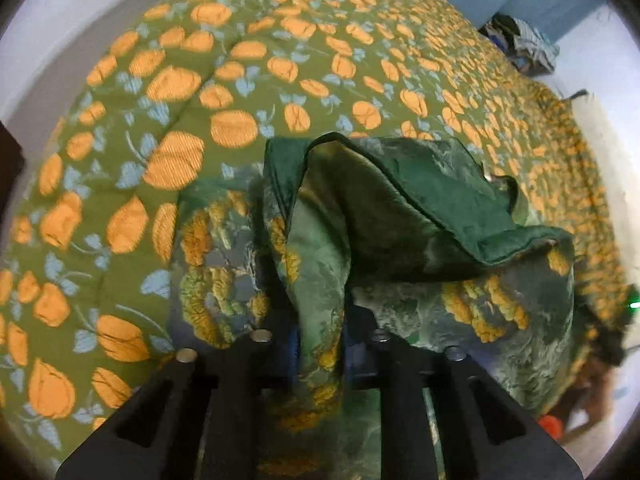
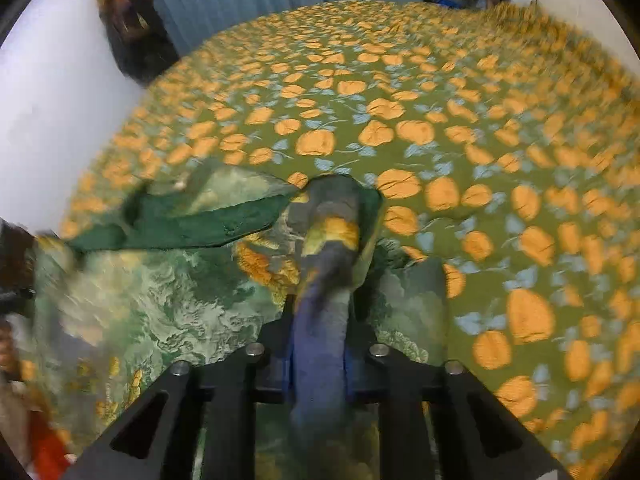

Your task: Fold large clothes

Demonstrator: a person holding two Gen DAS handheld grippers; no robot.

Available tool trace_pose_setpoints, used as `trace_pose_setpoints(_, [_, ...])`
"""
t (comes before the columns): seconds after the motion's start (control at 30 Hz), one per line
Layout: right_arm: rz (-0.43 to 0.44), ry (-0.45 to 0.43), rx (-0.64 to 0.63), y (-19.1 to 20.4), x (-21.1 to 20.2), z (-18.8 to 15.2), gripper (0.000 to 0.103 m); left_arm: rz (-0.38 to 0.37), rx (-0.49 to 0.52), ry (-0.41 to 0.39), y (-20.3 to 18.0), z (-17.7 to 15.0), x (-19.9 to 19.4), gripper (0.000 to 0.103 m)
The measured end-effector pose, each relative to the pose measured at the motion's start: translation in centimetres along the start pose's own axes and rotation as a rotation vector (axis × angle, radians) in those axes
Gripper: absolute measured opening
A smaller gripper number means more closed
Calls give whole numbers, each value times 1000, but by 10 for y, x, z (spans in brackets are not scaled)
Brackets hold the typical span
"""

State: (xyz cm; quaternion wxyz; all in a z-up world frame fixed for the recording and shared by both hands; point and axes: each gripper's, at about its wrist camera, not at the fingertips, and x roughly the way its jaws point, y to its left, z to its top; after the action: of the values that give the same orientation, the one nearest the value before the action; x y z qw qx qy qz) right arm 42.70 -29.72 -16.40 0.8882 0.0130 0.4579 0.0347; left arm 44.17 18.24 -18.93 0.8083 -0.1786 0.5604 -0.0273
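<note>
Both claws, left (image 1: 320, 344) and right (image 2: 320, 344), are clamped tight on bunched edges of a green patterned cloth (image 1: 420, 216), lifting it over the bed's (image 1: 224, 80) orange-flowered cover, probably to spread it flat before folding.

Tool fingertips (image 1: 320, 360) hidden under green cloth (image 1: 400, 208).

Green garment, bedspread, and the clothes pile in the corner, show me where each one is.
green garment (image 1: 420, 208): left wrist view, dark green hem fold.
bedspread (image 2: 440, 128): right wrist view, bare orange-flowered patch.
clothes pile (image 1: 524, 46): left wrist view, middle of the heap.
</note>
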Motion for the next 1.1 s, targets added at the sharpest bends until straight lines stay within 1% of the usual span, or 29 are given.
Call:
trace_pose_setpoints(0.03, [-40,-46,-51,9,-14,3,13,12,11,-34,-3,0,-11,8])
trace_pose_setpoints(0.07, [-65,-92,-89,16,-26,5,12,27,23,-92,-7,0,-28,8])
trace_pose_setpoints(0.1, [-93,-160,-132,24,-43,9,12,30,32,-141,-10,1,-42,8])
trace_pose_setpoints(0.13, [-113,-216,-157,29,-56,14,12,30,41,-191,-14,3,-54,8])
trace_pose_setpoints(0.17, [-126,-258,-168,30,-63,22,12,23,55,-260,-20,5,-70,8])
trace_pose_setpoints(0.2, [-132,-305,-171,32,-72,29,12,31,68,-306,-24,9,-78,8])
trace_pose_setpoints(0.27, [-157,-359,-155,33,-73,44,12,95,101,-385,-37,16,-81,8])
trace_pose_setpoints(0.33, [-179,-354,-130,29,-59,51,12,158,126,-424,-43,21,-66,8])
trace_pose_setpoints(0.4, [-198,-312,-118,24,-32,52,12,222,138,-401,-41,27,-35,9])
trace_pose_setpoints(0.47, [-213,-240,-100,19,0,45,12,283,124,-332,-29,26,4,10])
trace_pose_setpoints(0.5, [-222,-192,-84,13,20,37,12,304,112,-302,-18,21,25,11])
trace_pose_setpoints(0.57, [-211,-124,-54,4,50,23,12,295,91,-283,-5,11,49,15])
trace_pose_setpoints(0.6, [-199,-106,-32,-1,60,14,12,289,89,-290,-4,8,53,16])
trace_pose_setpoints(0.67, [-183,-117,-15,-4,70,2,13,291,105,-323,-3,1,57,18])
trace_pose_setpoints(0.73, [-170,-134,6,-7,77,-5,14,284,107,-330,-2,1,58,20])
trace_pose_setpoints(0.9, [-166,-147,21,-9,88,-9,16,238,80,-362,3,-3,62,21])
trace_pose_setpoints(1.1, [-136,-168,47,-14,96,-12,16,195,64,-387,6,-6,65,21])
